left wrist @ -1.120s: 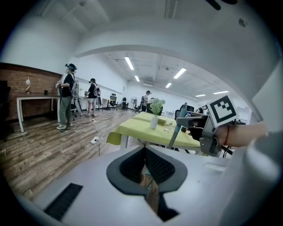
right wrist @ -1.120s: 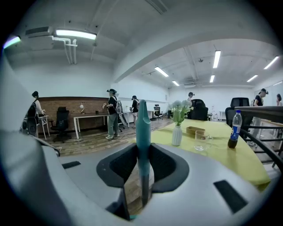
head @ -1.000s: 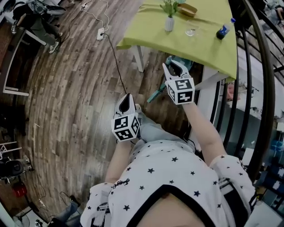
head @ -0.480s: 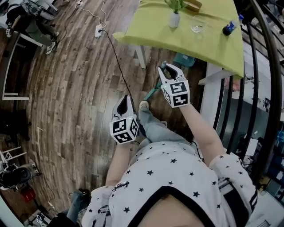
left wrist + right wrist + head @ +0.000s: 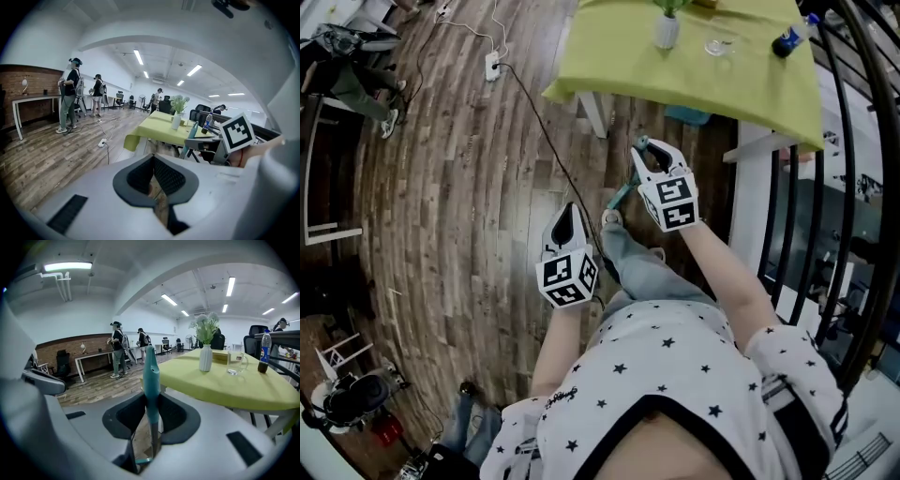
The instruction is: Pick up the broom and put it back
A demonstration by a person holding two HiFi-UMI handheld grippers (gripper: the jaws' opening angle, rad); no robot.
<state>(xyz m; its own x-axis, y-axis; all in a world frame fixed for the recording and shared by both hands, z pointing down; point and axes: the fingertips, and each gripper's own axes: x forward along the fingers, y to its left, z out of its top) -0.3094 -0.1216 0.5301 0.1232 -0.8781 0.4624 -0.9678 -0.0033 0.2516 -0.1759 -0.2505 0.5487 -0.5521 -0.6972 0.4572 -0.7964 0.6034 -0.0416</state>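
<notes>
The broom's teal handle (image 5: 151, 376) stands upright between the pads of my right gripper (image 5: 151, 414), which is shut on it. In the head view the right gripper (image 5: 652, 157) is just in front of the green table, and a short teal stretch of the broom (image 5: 622, 195) slants down-left below it toward the person's shoe. The broom's head is hidden. My left gripper (image 5: 565, 217) hangs lower and to the left over the wooden floor. Its pads (image 5: 161, 174) meet at the tips with nothing between them.
A yellow-green table (image 5: 619, 56) carries a white vase (image 5: 666, 30), a glass (image 5: 718, 44) and a bottle (image 5: 789, 37). A power strip (image 5: 492, 66) with a black cable (image 5: 546, 141) lies on the floor. Black railing bars (image 5: 811, 216) run along the right. People stand at the far left (image 5: 70, 101).
Both grippers have slid slightly down the picture, away from the table. The right one still holds the broom handle; the left stays shut and empty.
</notes>
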